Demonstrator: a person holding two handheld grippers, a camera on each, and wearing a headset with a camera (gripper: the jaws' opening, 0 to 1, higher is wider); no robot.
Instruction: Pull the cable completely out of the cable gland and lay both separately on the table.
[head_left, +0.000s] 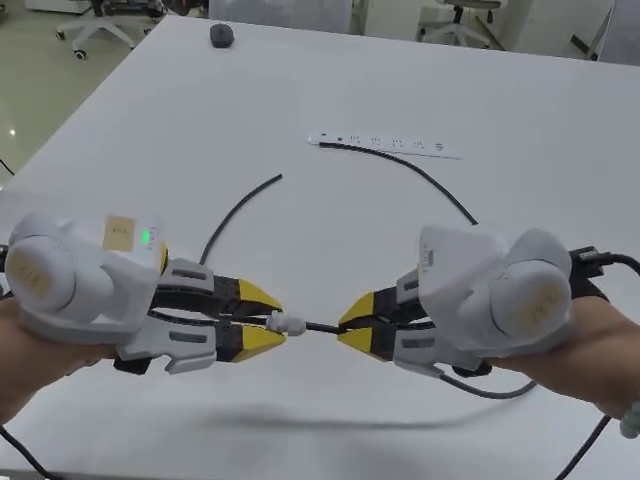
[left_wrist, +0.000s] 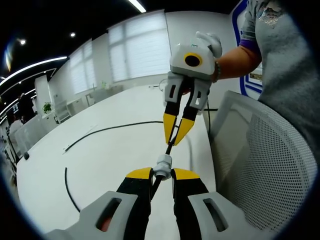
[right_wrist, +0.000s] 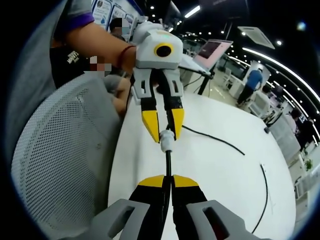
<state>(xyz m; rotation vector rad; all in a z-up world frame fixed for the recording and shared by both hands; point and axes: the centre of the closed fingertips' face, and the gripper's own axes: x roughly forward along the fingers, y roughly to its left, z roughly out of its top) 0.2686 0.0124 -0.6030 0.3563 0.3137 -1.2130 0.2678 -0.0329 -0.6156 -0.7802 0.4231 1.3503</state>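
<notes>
Left gripper (head_left: 274, 319) pinches cable gland (head_left: 291, 323), right gripper (head_left: 346, 328) pinches cable (head_left: 321, 327); we oppose them to pull apart.

White shells, yellow-tipped black jaws: left hand-held gripper (head_left: 272, 319), right hand-held gripper (head_left: 347, 328).

Over the table (head_left: 520, 110), the left gripper (head_left: 272, 320) and right gripper (head_left: 348, 324) face tip to tip. The gland (head_left: 286, 324) sits at the left tips. The cable (head_left: 320, 328) runs from it into the right tips. Behind lies a power strip (head_left: 385, 145), with a mouse (head_left: 221, 35) at the far edge.
</notes>
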